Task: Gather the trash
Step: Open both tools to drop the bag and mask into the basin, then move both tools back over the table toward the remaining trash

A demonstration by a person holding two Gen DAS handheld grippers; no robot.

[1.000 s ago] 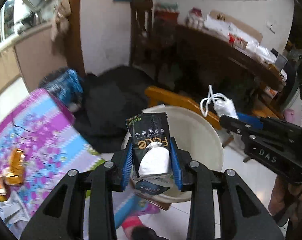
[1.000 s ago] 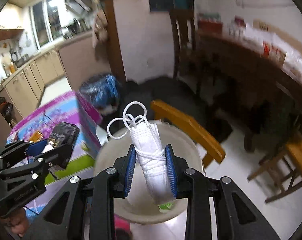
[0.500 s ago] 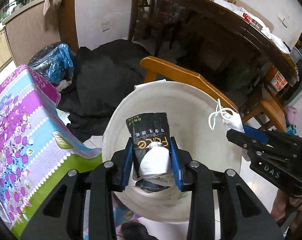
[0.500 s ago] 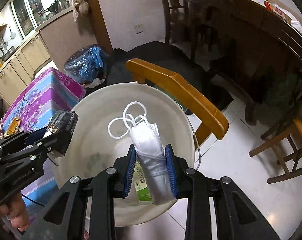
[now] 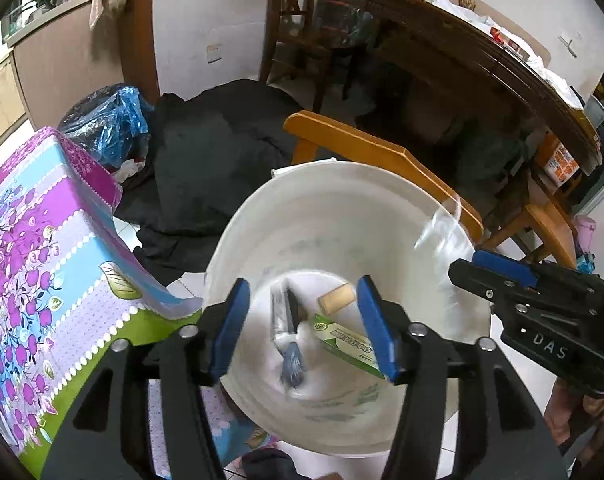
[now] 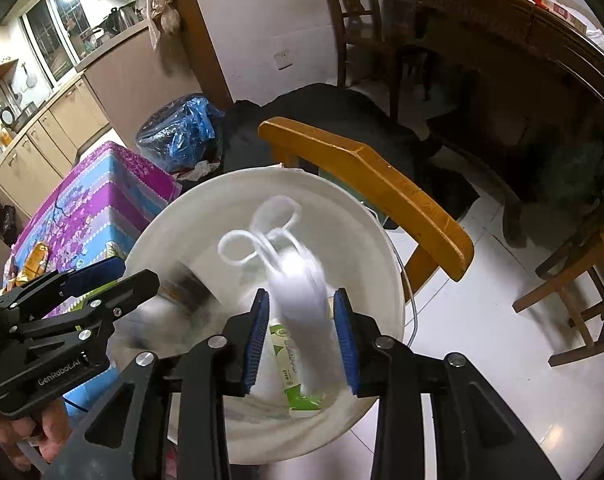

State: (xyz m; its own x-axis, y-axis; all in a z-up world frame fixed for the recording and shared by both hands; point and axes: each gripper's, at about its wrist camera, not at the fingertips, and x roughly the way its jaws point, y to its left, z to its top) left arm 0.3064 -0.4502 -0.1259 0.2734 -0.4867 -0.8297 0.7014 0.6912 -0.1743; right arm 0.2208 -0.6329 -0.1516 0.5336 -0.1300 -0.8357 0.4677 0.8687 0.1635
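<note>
Tiled floor beside wooden chair held round white plastic bucket. You poised left gripper, right gripper above it, jaws opening; blurred dark packet, white face mask dropped inside.

This is a home, a dining room open to a kitchen. A dark wooden table with chairs stands by the wall. Behind a counter are cabinets, a window and a kettle. A small table wears a flowered cloth. The floor is tiled.
</note>
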